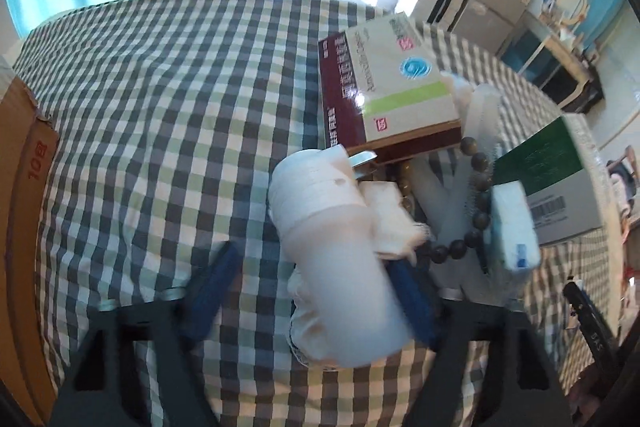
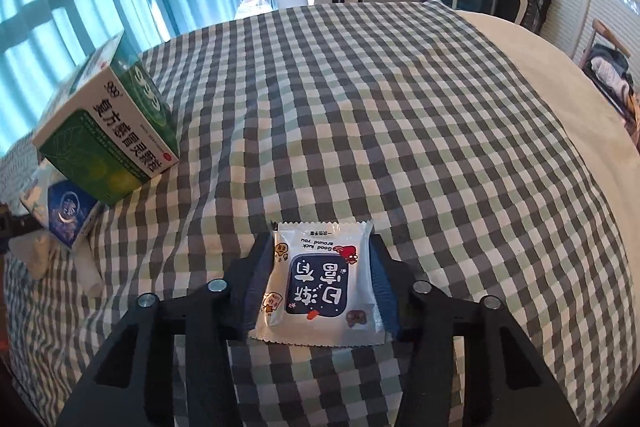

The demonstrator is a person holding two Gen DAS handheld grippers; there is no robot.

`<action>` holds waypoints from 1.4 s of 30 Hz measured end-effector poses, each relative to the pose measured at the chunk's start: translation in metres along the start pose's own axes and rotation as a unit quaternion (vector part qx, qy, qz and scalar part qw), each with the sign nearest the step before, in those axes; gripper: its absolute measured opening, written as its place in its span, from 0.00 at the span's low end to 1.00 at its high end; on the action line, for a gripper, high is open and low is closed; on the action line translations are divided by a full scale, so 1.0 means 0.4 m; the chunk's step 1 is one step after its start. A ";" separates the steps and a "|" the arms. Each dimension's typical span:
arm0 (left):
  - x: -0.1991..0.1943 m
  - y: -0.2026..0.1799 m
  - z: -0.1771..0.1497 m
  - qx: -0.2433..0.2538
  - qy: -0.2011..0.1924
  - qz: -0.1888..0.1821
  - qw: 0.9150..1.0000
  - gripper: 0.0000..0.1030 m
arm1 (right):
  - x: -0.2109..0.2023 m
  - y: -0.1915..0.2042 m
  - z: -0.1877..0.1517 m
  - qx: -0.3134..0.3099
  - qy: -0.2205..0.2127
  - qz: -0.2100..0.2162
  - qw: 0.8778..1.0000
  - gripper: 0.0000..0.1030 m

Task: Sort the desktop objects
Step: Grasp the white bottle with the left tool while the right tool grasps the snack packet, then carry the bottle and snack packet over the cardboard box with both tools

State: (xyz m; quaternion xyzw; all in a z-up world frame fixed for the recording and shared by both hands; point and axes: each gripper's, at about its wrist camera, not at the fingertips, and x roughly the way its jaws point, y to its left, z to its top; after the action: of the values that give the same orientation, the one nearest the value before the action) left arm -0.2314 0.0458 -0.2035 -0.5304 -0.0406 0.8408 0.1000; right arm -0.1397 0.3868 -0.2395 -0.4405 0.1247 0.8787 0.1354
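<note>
Two grippers: both in use, one item each
Right gripper (image 2: 320, 279): closed on sachet (image 2: 322, 285), pads pressing both side edges
Sachet position: squarely between right fingers, held flat over checked cloth (image 2: 400, 107), near edge back toward wrist
Sachet axis: roughly square, sealed crimped ends fore and aft along finger line
Sachet look: white foil pack, dark blue panel, cartoon print, text upside down from this view; thin, light, likely to flex if squeezed harder
Left gripper (image 1: 316, 267): spread wide; bottle (image 1: 336, 259) resting against right finger, well apart from left finger; not clamped
Bottle axis: along finger line, cap end pointing away toward pile
Bottle look: white translucent plastic, ribbed cap, blurred; gauze-like scrap just beside it
Pile ahead of left gripper: red-white box (image 1: 384, 91), beads (image 1: 476, 195), tissue pack (image 1: 514, 227), green box (image 1: 552, 183), all touching or overlapping
Nearer hand: left for pile; right for open cloth
Key relation: pile lies far left of right gripper, green box and tissue pack visible at left edge of right view
Judgement: sachet carried toward a group; destination not clear
</note>
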 end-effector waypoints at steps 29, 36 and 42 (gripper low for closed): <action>-0.031 0.056 0.009 -0.006 0.033 -0.015 0.999 0.58 | -0.020 -0.024 -0.020 0.028 0.005 0.013 1.000 0.41; -0.061 0.042 -0.001 0.021 0.029 -0.027 0.999 0.31 | -0.021 -0.019 -0.022 0.023 0.003 0.008 1.000 0.41; -0.151 0.073 -0.046 0.023 0.020 -0.016 0.999 0.31 | -0.054 -0.010 -0.034 0.023 0.002 0.011 1.000 0.41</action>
State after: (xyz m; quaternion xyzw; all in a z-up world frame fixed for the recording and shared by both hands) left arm -0.1932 0.0037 -0.1630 -0.5441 -0.0283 0.8289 0.1264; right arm -0.1157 0.3832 -0.2306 -0.4375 0.1495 0.8762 0.1359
